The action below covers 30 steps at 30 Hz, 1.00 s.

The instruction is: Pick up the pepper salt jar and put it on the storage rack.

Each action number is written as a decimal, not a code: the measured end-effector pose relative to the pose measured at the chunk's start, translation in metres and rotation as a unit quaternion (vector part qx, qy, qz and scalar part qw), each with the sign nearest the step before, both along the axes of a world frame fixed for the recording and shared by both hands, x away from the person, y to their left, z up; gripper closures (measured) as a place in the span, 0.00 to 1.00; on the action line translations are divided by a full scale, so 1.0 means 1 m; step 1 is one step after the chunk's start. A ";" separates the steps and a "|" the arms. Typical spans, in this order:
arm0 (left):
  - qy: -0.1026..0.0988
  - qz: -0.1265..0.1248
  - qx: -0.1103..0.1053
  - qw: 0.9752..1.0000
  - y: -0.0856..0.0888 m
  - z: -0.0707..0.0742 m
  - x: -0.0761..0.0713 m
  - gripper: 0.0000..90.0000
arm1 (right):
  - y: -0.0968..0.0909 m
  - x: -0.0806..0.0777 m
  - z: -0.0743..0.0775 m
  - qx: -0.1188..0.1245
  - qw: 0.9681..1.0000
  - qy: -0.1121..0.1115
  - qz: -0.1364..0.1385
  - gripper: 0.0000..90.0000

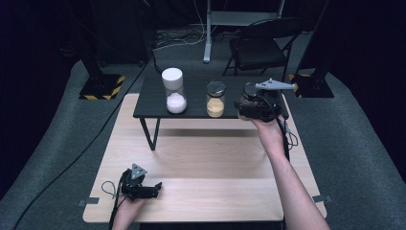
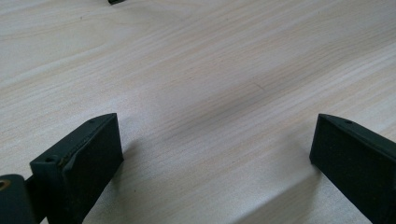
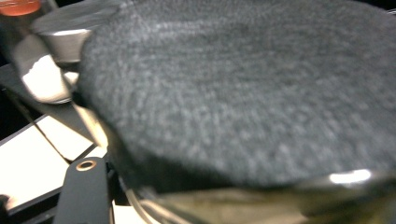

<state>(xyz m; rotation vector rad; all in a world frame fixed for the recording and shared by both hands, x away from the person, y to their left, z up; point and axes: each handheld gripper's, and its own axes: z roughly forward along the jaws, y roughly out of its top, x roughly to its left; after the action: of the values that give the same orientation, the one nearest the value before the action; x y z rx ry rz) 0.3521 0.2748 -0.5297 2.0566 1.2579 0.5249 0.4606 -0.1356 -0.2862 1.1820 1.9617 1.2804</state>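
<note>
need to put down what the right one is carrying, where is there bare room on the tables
The light wooden table is bare between the black shelf's legs and the left hand-held gripper, and all along its right front. The black shelf has room left of the white-lidded jar. Its right end is crowded: the dark-lidded jar and the right hand-held gripper sit close together.

Counter [image 2: 210, 70] was pale, matt, smooth-grained wood; both jars [image 1: 174, 91] were clear glass; the tool [image 2: 212, 154] pads looked matt black.
</note>
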 end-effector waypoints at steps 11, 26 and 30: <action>0.000 -0.001 0.000 1.000 0.000 0.000 0.000 0.02 | 0.004 0.029 0.001 -0.002 1.000 0.005 -0.021 0.34; 0.000 -0.001 0.000 1.000 0.000 0.000 0.000 0.02 | 0.007 0.043 -0.009 -0.005 0.999 0.020 -0.032 0.33; 0.000 -0.002 0.000 1.000 0.000 0.000 0.000 0.02 | 0.007 0.045 -0.011 -0.005 0.999 0.025 -0.031 0.33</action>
<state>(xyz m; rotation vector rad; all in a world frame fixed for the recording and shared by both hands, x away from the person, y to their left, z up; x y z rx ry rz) 0.3524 0.2748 -0.5296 2.0586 1.2547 0.5234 0.5054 -0.1290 -0.2975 1.2702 1.9494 1.2193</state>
